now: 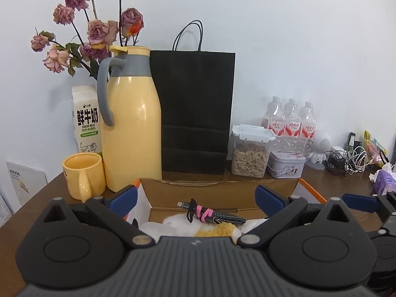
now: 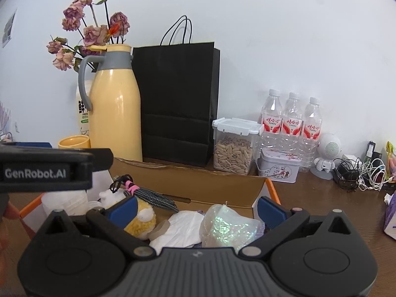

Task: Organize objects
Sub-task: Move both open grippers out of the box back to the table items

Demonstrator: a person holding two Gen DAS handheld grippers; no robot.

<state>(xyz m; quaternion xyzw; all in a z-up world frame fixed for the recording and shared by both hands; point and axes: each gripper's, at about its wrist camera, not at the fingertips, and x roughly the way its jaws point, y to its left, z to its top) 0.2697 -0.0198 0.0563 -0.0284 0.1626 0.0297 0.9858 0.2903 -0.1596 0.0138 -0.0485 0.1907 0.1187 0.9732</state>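
Several small things are already lying inside the open cardboard box (image 2: 217,185) at the near edge of the wooden table (image 2: 309,198): a coiled braided cable (image 1: 212,214) bound with pink ties is resting on a yellow-and-white plush toy (image 2: 142,219), beside white tissue (image 2: 183,227) and an iridescent wrapper (image 2: 230,222). Both the left gripper (image 1: 196,196) and the right gripper (image 2: 196,209) are hovering over the box, jaws spread wide and pinching nothing. Sorting seems partly done, since the tangle of chargers (image 2: 358,173) is still sitting loose behind, right of the seed container (image 2: 234,148) and the tin (image 2: 278,167).

Place: a lived-in home corner
Signs: dried roses (image 1: 74,19), thermos jug (image 1: 131,128), milk carton (image 1: 85,121), water bottles (image 2: 293,121), tangled chargers (image 2: 358,173) on a wooden tabletop (image 2: 321,203)
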